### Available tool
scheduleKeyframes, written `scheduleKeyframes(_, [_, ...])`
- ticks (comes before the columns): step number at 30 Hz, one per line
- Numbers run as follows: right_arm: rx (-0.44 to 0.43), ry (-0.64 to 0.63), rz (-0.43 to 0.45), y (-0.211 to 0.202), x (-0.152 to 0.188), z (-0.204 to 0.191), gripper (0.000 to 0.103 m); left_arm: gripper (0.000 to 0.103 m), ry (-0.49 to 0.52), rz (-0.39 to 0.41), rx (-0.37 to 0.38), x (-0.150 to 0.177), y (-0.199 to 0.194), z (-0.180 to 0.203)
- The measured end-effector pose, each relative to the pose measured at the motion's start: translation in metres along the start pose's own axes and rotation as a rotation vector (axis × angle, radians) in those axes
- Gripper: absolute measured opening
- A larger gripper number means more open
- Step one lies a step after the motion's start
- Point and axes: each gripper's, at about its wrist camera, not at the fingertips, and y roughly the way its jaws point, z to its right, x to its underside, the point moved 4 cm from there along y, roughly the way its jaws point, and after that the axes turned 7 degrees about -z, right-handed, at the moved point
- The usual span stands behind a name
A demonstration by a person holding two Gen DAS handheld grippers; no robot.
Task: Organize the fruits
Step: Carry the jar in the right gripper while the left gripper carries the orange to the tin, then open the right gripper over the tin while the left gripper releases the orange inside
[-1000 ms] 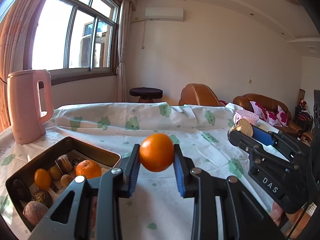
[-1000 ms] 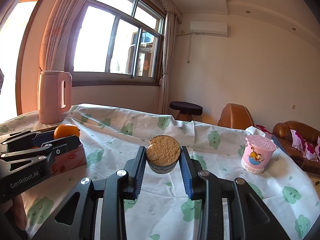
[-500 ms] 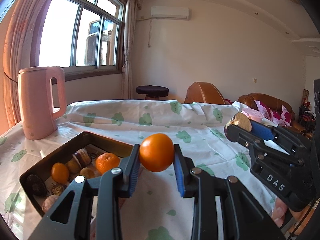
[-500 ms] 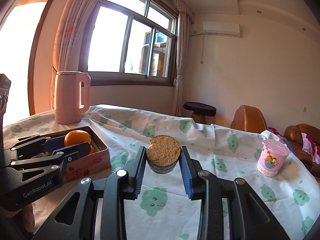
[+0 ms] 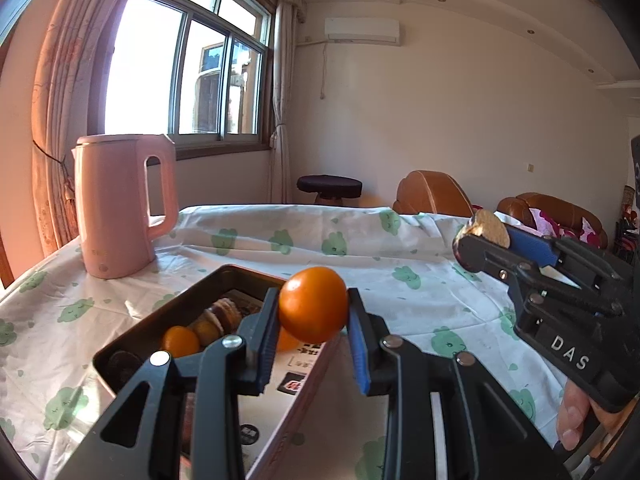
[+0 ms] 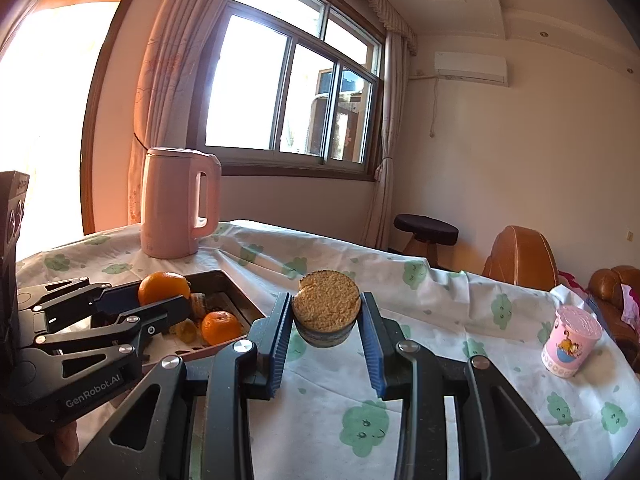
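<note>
A: What is gripped by the left gripper?

B: A round, glossy orange fruit is clamped between its narrowly parted blue pads, above the near corner of the dark rectangular metal tin, in which other fruits are seen.

A: And by the right gripper?

B: A round, crumb-topped cake with a dark base is pinched, raised over the white, green-patterned tablecloth. Farther off, a pale pink kettle is seen upright.
</note>
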Motion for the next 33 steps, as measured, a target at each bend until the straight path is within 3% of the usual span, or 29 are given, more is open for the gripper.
scheduleKeyframes(15, [-0.103,-0.03,-0.037,0.032,-0.018,-0.049,0.035,0.033,-0.078,-0.036,-0.11,0.004,0.001,-0.058])
scheduleKeyframes(23, [-0.188,-0.078,-0.128,0.064,-0.012,-0.09,0.035,0.033,-0.143,-0.077,-0.153,0.014,0.006,-0.092])
scheduleKeyframes(30, [-0.237,-0.103,-0.217,0.087,0.001,-0.111,0.035,0.034,-0.204,-0.111,-0.141,0.018,0.009,-0.107])
scheduleKeyframes(33, [-0.258,-0.1,-0.246,0.092,0.005,-0.114,0.038,0.042,-0.208,-0.113,-0.137,0.018,0.007,-0.107])
